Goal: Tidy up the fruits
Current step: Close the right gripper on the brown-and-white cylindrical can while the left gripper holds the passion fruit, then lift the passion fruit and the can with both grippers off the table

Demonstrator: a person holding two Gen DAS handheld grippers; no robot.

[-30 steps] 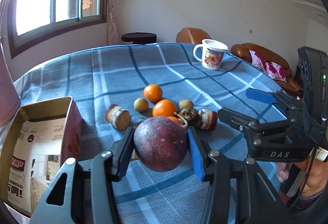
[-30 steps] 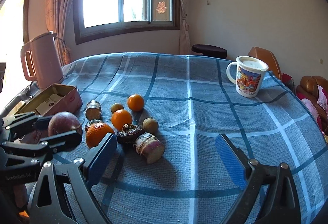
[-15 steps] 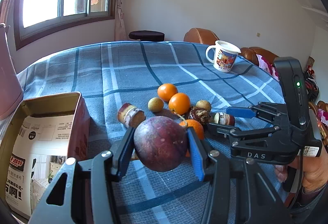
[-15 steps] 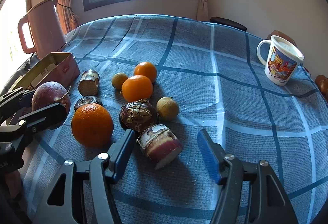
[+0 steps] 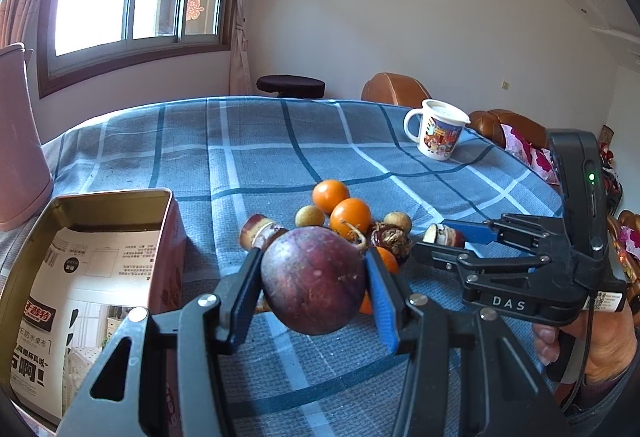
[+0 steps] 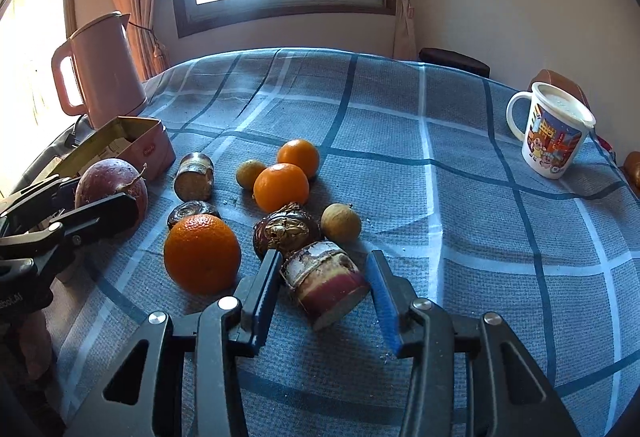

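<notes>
Left wrist: left gripper [image 5: 316,285] pinching a purple passion fruit [image 5: 314,279], held above the cloth beside the open tin box [image 5: 166,213]; box holds only a leaflet, no fruit seen in it

Right wrist: right gripper [image 6: 320,293] jaws have just been closing around the sugarcane chunk [image 6: 326,283]; whether pads touch it yet, can't tell. Oranges [image 6: 202,253], longans [image 6: 341,223], the rest loose on the cloth. Sorting barely started

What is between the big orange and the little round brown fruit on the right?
In the right wrist view, a dark purple wrinkled fruit sits between the big orange and the little round brown fruit, close beside both.
</notes>
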